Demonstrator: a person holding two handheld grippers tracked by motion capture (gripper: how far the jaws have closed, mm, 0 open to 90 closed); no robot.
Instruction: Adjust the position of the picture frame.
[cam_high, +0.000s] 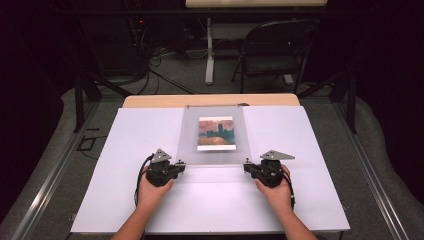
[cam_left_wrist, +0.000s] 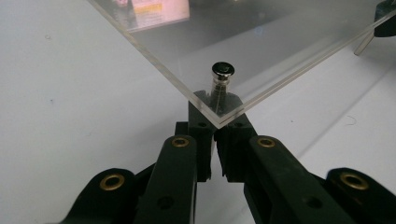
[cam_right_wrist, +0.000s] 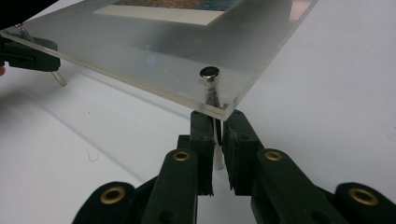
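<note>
A clear acrylic plate (cam_high: 215, 150) holds a small landscape picture (cam_high: 216, 133) and lies over a white sheet, its near edge raised on metal pins. My left gripper (cam_high: 182, 165) is at the plate's near left corner. In the left gripper view the jaws (cam_left_wrist: 215, 116) are shut on the pin (cam_left_wrist: 222, 70) just under the corner. My right gripper (cam_high: 246, 167) is at the near right corner. Its jaws (cam_right_wrist: 215, 126) stand close on either side of that corner's pin (cam_right_wrist: 209, 72), pads against the shaft. Each gripper view shows the other gripper far off (cam_left_wrist: 385, 23) (cam_right_wrist: 28, 53).
The white sheet (cam_high: 140, 135) covers most of a wooden table (cam_high: 150, 101). Behind the table are a folding chair (cam_high: 275, 50), a white table leg (cam_high: 209, 55) and cables on the floor. A metal rail (cam_high: 45, 185) runs along the left side.
</note>
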